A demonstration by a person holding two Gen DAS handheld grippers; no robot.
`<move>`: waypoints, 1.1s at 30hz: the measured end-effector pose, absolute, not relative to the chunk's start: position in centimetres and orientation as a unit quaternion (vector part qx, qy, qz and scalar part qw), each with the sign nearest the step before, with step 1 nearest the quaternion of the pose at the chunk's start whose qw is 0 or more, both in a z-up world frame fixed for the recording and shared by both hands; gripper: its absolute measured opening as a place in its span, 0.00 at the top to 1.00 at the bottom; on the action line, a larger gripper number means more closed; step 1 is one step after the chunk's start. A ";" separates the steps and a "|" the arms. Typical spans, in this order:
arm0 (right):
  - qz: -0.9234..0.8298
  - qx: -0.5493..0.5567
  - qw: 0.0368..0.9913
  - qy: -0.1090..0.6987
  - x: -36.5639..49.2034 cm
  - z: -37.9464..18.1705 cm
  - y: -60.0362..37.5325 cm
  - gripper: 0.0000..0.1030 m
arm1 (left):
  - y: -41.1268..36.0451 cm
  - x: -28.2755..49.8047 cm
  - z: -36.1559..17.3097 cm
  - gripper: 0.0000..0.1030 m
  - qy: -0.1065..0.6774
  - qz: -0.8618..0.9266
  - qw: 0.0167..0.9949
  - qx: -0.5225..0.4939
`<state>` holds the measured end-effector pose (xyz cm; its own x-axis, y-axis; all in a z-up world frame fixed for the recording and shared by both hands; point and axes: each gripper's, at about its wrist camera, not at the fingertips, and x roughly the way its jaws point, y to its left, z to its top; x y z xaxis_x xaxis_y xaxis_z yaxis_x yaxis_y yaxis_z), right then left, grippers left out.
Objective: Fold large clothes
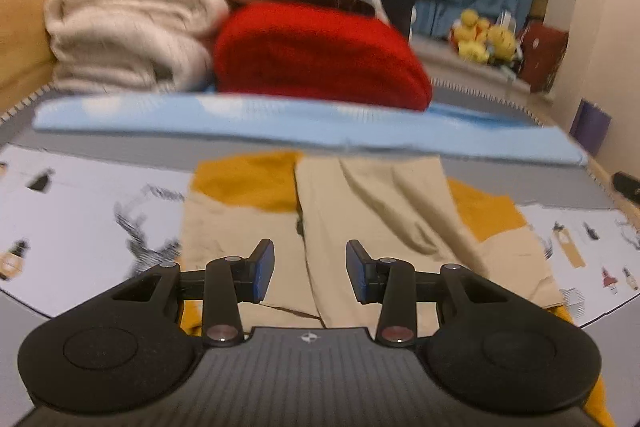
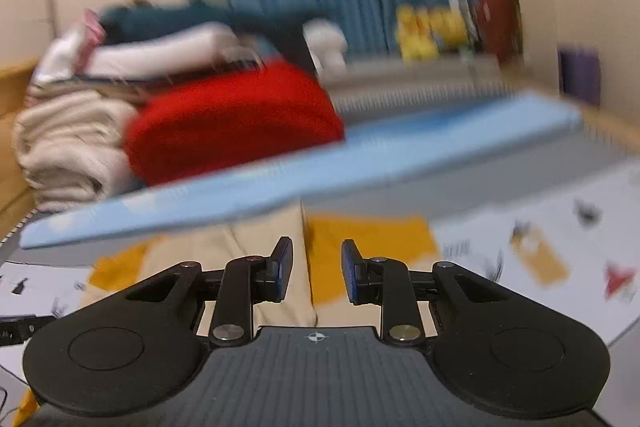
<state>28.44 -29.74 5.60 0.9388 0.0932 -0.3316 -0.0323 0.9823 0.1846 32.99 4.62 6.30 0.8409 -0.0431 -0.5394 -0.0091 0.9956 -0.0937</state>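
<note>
Beige trousers (image 1: 360, 219) lie flat on the bed over a mustard-yellow garment (image 1: 248, 183). My left gripper (image 1: 310, 273) is open and empty, hovering just above the trousers near their lower end. In the right wrist view the trousers (image 2: 276, 239) and the yellow garment (image 2: 368, 247) show blurred. My right gripper (image 2: 316, 271) is open and empty above them, over the seam between beige and yellow.
A light blue folded cloth (image 1: 280, 127) lies across the bed behind the trousers. Behind it stands a pile of folded clothes: a red one (image 1: 320, 55), cream ones (image 1: 128, 35), white and teal on top. A patterned white sheet (image 1: 80, 219) covers the bed. Yellow plush toys (image 1: 484, 35) sit by the blue curtain.
</note>
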 end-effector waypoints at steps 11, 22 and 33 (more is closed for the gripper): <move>-0.021 0.053 0.998 0.041 4.5 16.8 -36.5 0.67 | 9.9 9.2 19.1 0.58 0.185 -0.003 0.982 -0.042; -0.074 0.085 0.991 -0.072 -13.3 25.3 -43.8 0.60 | 11.0 -7.5 26.9 0.49 0.124 -0.052 0.986 -0.095; -0.113 0.090 0.987 0.065 -6.7 9.9 -45.7 0.53 | 12.3 -1.6 7.3 0.64 0.235 0.019 0.967 -0.100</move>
